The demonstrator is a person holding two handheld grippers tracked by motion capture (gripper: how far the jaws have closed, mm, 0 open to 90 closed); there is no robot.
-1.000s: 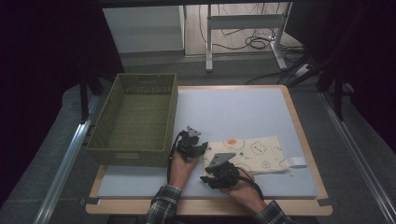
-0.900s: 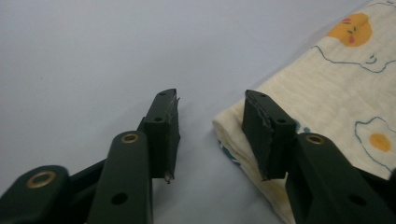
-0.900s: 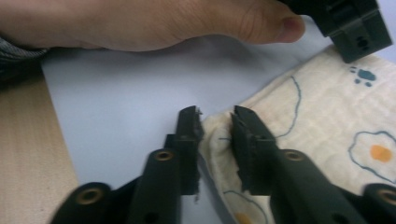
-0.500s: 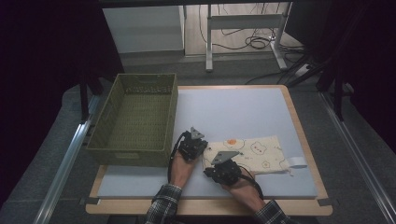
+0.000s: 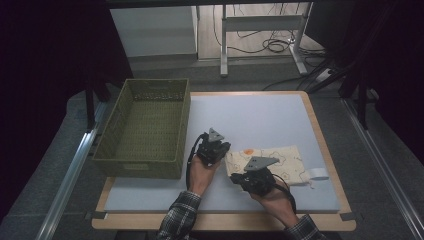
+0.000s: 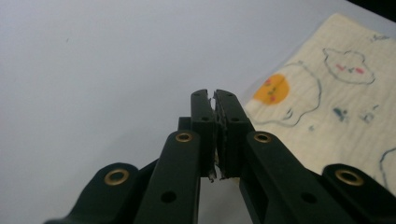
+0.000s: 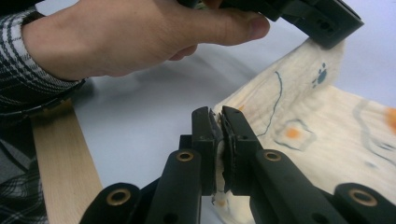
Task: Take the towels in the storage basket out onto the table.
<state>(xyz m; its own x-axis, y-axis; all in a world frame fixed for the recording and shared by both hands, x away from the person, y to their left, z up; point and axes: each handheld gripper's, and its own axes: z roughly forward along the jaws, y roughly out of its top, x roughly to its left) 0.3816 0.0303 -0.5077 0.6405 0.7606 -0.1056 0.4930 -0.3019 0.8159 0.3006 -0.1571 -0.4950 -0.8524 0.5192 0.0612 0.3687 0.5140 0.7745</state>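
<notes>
A cream cloth (image 5: 282,159) printed with small drawings lies on the blue-grey mat (image 5: 260,115), to the right of both hands. My left gripper (image 5: 226,154) is shut on the cloth's far left corner; in the left gripper view (image 6: 214,100) the jaws stand pressed together beside the cloth (image 6: 327,88). My right gripper (image 5: 236,176) is shut on the cloth's near left edge, and its view (image 7: 215,116) shows the cloth (image 7: 317,140) pinched between the jaws. That view also has the left gripper (image 7: 327,28) holding the raised corner.
A green woven basket (image 5: 145,125), with nothing in it, stands at the mat's left edge. A wooden rim (image 5: 326,145) frames the mat. A white tag (image 5: 317,174) sticks out at the cloth's right end. The left hand (image 7: 140,37) is close above the right gripper.
Both grippers have closed in on the cloth's left end and risen a little, and the cloth's left edge now lifts off the mat with them.
</notes>
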